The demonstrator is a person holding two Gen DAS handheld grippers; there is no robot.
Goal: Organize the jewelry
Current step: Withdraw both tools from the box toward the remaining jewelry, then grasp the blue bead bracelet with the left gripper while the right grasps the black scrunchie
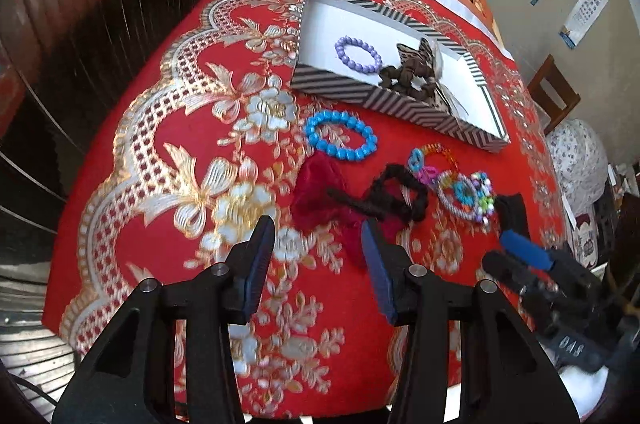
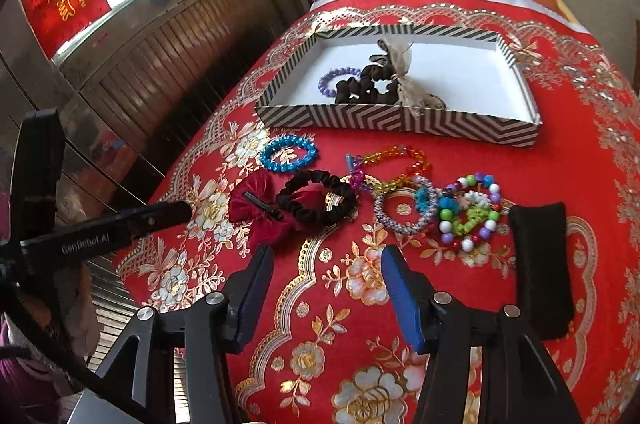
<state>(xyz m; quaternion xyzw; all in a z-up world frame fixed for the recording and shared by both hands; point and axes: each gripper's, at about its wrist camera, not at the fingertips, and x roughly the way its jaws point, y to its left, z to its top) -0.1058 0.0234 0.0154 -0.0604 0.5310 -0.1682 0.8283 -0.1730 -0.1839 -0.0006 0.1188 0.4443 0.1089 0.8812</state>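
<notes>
Both claws, left (image 1: 316, 236) and right (image 2: 326, 264), gape empty; striped box (image 2: 360, 117) lies lengthwise across worktop, blue bracelet (image 2: 289, 153) in front.

Counts on the red cloth

One striped box (image 2: 400, 121) holding one purple bracelet (image 2: 329, 81) and one brown scrunchie (image 2: 360, 89); outside it, five beaded bracelets (one blue (image 2: 289, 152)), one black scrunchie (image 2: 318, 199), one red bow clip (image 2: 256, 212).
</notes>
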